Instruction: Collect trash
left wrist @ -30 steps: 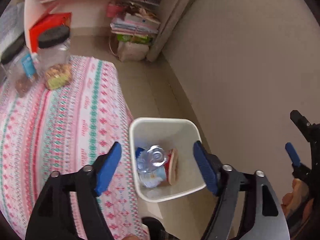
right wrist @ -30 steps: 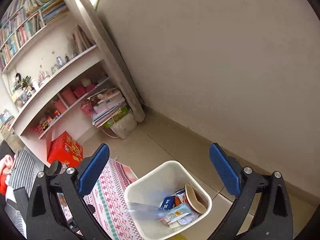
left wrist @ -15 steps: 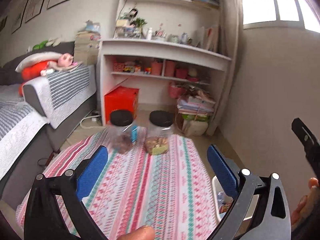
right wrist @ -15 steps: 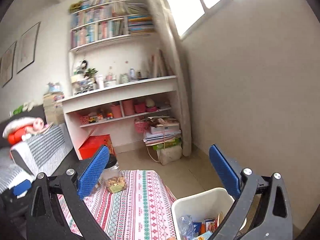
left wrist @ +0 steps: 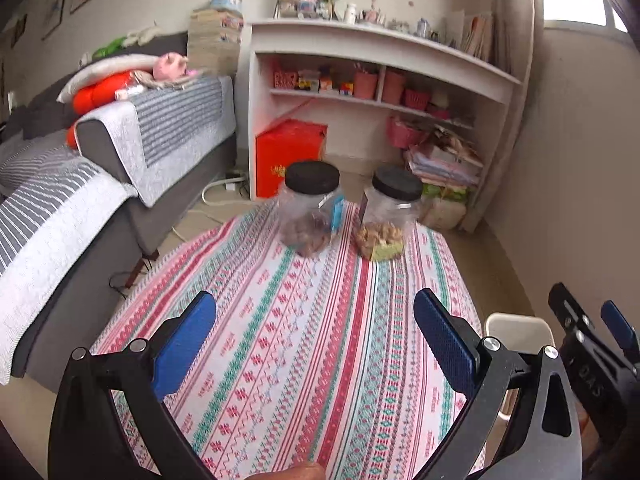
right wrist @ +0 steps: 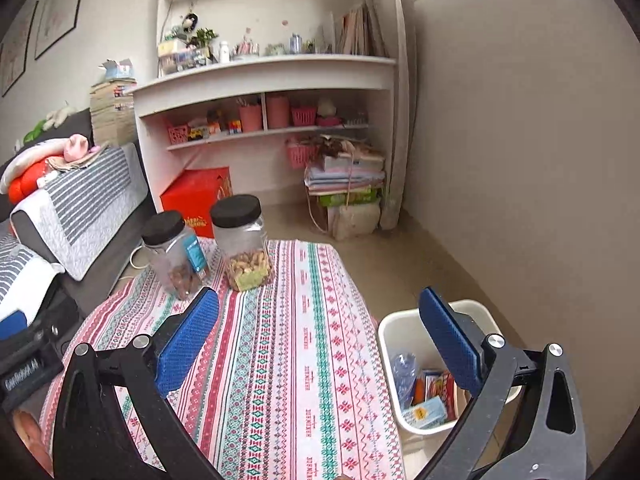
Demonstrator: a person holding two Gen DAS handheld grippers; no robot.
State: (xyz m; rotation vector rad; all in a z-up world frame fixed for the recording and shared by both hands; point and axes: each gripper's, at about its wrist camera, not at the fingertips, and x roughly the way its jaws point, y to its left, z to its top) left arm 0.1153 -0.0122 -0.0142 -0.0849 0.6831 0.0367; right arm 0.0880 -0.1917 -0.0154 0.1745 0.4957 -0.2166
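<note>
A white trash bin (right wrist: pixel 384 332) stands on the floor at the table's right side. It holds a crushed clear plastic bottle (right wrist: pixel 402 368) and several wrappers and small cartons (right wrist: pixel 426 410). In the left wrist view only the bin's rim (left wrist: pixel 520 322) shows behind my finger. My left gripper (left wrist: pixel 316 344) is open and empty above the patterned tablecloth (left wrist: pixel 304 340). My right gripper (right wrist: pixel 320 340) is open and empty above the table's right edge, its right finger over the bin. No loose trash shows on the cloth.
Two clear jars with black lids, one (left wrist: pixel 310 208) with dark snacks and one (left wrist: pixel 386 220) with pale snacks, stand at the table's far end. A sofa (left wrist: pixel 92 168) runs along the left. A white shelf unit (left wrist: pixel 372 92), red box (left wrist: pixel 286 152) and stacked papers (right wrist: pixel 344 176) are beyond.
Both grippers have tilted up and pulled back from over the bin to face the table and shelves. Both stay open and empty. The bottle lies in the bin.
</note>
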